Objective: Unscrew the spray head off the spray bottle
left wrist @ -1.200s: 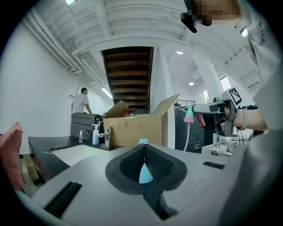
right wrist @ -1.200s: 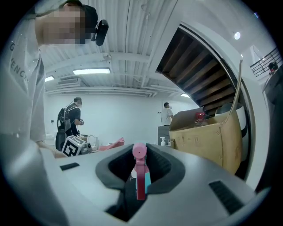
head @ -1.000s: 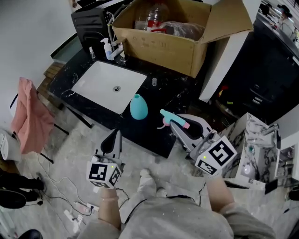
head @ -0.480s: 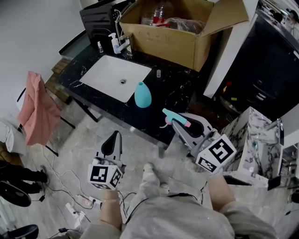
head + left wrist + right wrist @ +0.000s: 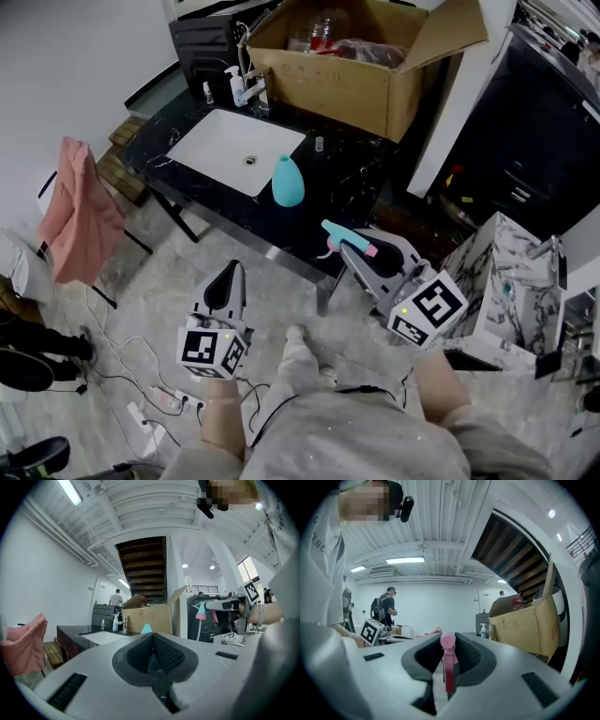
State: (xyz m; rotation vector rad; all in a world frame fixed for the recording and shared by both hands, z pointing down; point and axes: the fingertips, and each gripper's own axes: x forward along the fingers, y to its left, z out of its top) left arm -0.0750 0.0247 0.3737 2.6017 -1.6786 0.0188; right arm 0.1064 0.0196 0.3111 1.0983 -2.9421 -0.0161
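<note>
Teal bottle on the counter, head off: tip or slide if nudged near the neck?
The teal bottle stands upright, wide at the base, narrowing to the neck, so it probably resists tipping. It looks like light plastic, so a push may just slide it on the glossy black counter. Fill level can't be seen.

Open floor (image 5: 159, 281) in front of the bench (image 5: 361, 187), bare bench top right of the teal bottle (image 5: 288, 181), cardboard box (image 5: 356, 84) walling the back, sink (image 5: 225, 150) at left, pink cloth (image 5: 80, 211) and floor cables (image 5: 112, 361) crowding the left, marble cabinet (image 5: 511, 272) at right.
</note>
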